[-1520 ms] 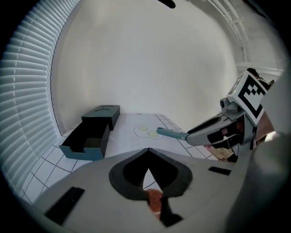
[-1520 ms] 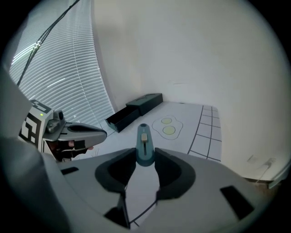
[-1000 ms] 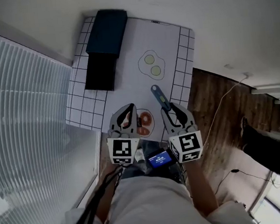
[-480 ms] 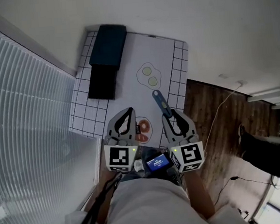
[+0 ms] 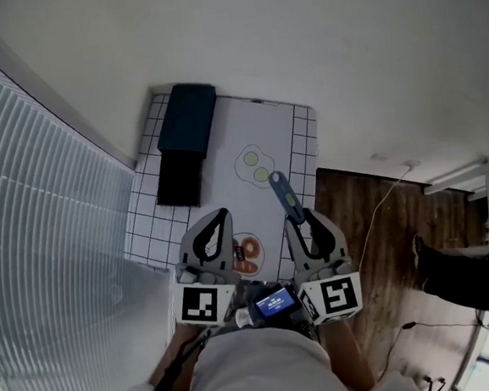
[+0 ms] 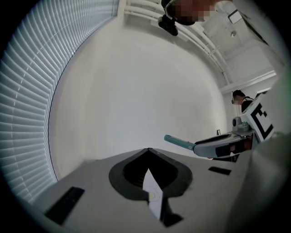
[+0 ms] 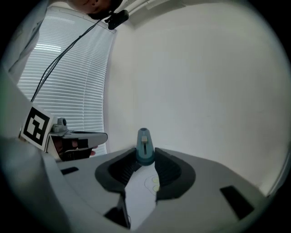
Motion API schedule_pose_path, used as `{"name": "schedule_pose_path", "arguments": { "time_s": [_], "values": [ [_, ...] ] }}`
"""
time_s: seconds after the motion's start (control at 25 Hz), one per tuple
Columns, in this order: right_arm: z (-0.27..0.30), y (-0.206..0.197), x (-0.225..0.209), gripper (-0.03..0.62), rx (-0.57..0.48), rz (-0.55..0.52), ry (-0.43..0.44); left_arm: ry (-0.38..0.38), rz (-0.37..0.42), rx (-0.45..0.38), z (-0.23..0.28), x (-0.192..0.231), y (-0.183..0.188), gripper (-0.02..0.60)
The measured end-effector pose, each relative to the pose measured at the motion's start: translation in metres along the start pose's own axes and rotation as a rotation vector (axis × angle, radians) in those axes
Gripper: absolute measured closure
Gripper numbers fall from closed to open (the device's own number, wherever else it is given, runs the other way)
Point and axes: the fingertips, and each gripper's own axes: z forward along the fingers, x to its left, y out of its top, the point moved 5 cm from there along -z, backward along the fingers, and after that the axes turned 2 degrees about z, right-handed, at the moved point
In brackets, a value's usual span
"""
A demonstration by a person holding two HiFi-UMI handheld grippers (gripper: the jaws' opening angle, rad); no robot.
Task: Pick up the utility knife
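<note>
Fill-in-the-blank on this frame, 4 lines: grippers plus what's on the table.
1. The right gripper is shut on the ___.
2. The left gripper has its jaws together with ___ between them.
3. The fried-egg drawing on the mat has ___ yolks.
4. In the head view, the dark blue box lies at the mat's far-___ corner.
Missing: utility knife; nothing; two; left

A white mat with a black grid border (image 5: 305,147) covers the desk. At its far left corner lies a dark blue box (image 5: 187,119), with a flat black slab (image 5: 180,179) directly at its near end. Mid-mat is a drawn outline holding two yellow-green discs (image 5: 255,165). A red-orange print (image 5: 248,255) marks the near edge. Window blinds (image 5: 42,217) fill the left. A wooden floor (image 5: 384,238) with a white cable (image 5: 386,188) lies to the right.
</note>
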Motion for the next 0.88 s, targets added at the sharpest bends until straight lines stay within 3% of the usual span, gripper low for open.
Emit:
{"name": "schedule_pose_path", "arguments": {
  "time_s": [0.88],
  "values": [
    [-0.033, 0.043, 0.000, 0.462, -0.136, -0.006, -0.030, 0.000, 0.012, -0.057, -0.004, -0.005, 0.036, 0.578]
  ]
}}
